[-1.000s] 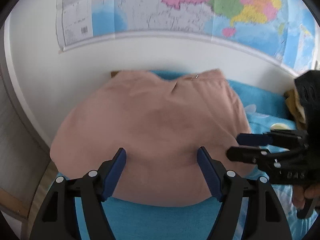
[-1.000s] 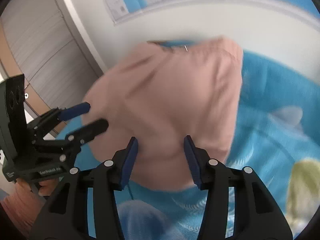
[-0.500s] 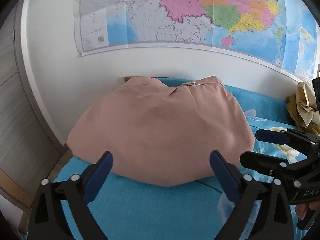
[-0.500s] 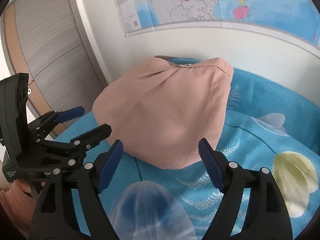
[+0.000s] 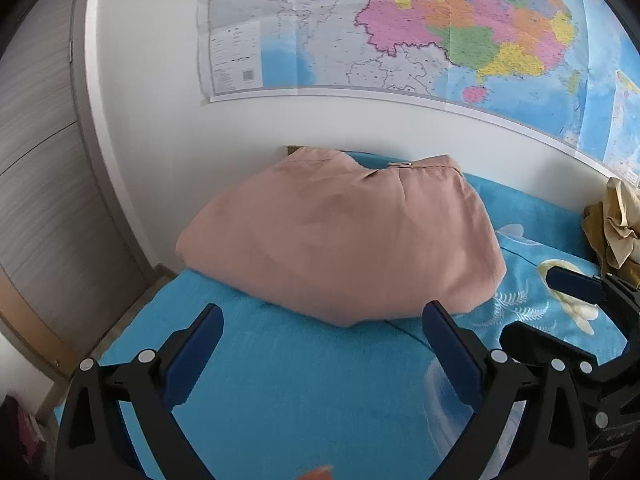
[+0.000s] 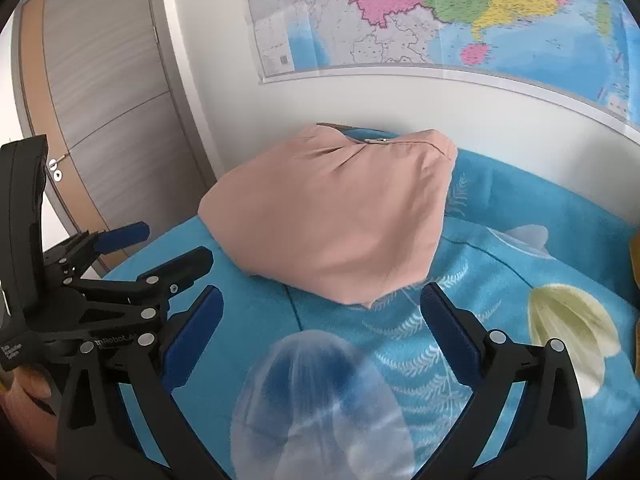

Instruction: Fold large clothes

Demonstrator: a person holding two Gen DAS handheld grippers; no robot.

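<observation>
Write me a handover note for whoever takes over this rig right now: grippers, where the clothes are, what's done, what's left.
Left gripper: open, nothing between its fingers.
Right gripper: jaws opening, nothing between them.
Pink garment: lies folded on the blue bedsheet near the wall, clear of both grippers.
Yellow-brown clothes: crumpled at the bed's right edge, untouched.
Done: the pink piece looks folded.
Left: probably the yellow-brown pile.

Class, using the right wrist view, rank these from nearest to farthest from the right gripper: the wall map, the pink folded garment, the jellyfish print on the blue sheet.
1. Jellyfish print, just below the right gripper.
2. Pink folded garment, just ahead on the bed.
3. Wall map, high on the far wall.
</observation>
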